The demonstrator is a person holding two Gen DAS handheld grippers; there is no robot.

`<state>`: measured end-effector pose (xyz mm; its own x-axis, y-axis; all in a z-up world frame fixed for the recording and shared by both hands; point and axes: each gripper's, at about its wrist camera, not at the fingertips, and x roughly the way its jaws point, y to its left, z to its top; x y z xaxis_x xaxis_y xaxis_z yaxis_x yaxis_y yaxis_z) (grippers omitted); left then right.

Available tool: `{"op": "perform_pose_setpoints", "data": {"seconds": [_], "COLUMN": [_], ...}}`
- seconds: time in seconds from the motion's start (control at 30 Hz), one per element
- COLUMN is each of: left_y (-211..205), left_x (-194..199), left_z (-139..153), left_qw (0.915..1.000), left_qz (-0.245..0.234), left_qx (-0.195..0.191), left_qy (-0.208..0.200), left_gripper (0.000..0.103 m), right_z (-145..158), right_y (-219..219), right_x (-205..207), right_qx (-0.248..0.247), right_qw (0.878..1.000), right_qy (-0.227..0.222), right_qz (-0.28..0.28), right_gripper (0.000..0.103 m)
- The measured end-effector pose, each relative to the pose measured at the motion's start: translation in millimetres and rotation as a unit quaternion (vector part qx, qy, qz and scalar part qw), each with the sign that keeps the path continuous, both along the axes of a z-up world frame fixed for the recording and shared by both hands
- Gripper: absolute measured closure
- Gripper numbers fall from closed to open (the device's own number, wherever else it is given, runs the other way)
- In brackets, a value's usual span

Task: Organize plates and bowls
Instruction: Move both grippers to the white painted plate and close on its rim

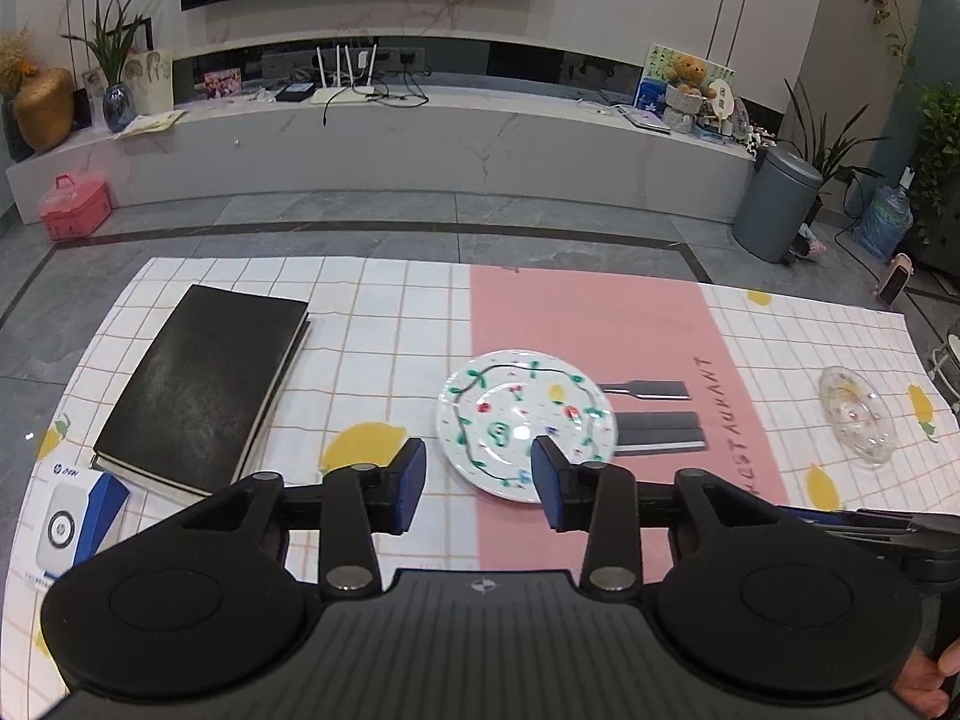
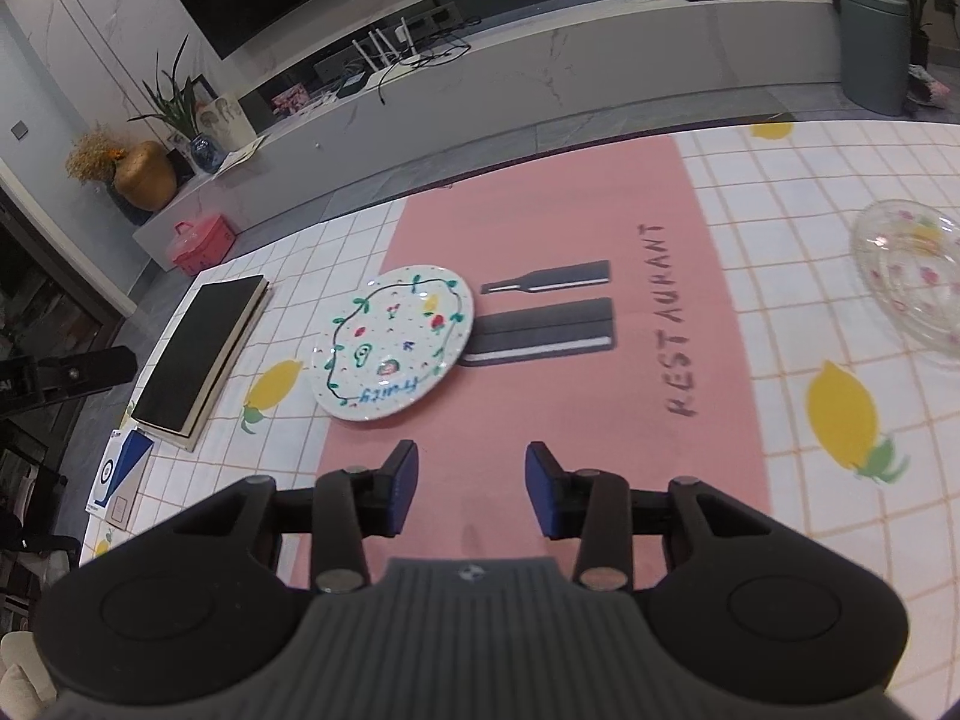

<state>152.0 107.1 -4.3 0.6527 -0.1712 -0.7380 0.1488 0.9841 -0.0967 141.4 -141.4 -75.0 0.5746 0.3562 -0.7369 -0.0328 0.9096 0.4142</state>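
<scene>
The left gripper [image 1: 478, 483] hangs released over the desk [image 1: 384, 300], nothing between its blue pads, and past its tips lies the painted plate [image 1: 525, 420], flat on the cloth where the white checks meet the pink placemat [image 1: 636, 324]. The right gripper [image 2: 471, 489] is likewise slack and empty, poised above bare pink mat, with the same plate just ahead to its left. The glass bowl [image 2: 912, 276] sits well apart, off to the right near the desk's edge. A black book [image 1: 204, 384] lies left of the plate. The step in hand looks like an approach, with neither piece grasped. Next, I judge, one gripper must drop to the plate's near rim and pinch it, a shallow edge calling for a low, angled entry, while the other goes for the bowl so the two can be brought together.
</scene>
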Motion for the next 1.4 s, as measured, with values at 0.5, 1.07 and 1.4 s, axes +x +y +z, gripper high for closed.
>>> {"op": "perform_pose_setpoints", "data": {"seconds": [0.5, 1.07, 1.4], "left_y": [46.8, 23.2, 12.4], "left_x": [63.3, 109.2, 112.7], "left_z": [-70.1, -125.2, -129.7], "left_qw": [0.9962, 0.9917, 0.9948], "left_qz": [-0.006, -0.017, -0.011], "left_qx": [-0.083, -0.110, -0.077], "left_qy": [0.027, 0.065, 0.066], "left_gripper": [0.056, 0.051, 0.074], "right_z": [-44.7, -87.9, -89.9], "right_y": [36.2, 17.3, 23.8], "right_x": [86.1, 118.7, 126.2], "right_qx": [0.016, 0.089, 0.092], "right_qw": [1.000, 0.995, 0.994], "right_qy": [0.019, 0.037, 0.046], "right_qz": [-0.009, -0.029, -0.037], "right_gripper": [0.057, 0.079, 0.094]}}
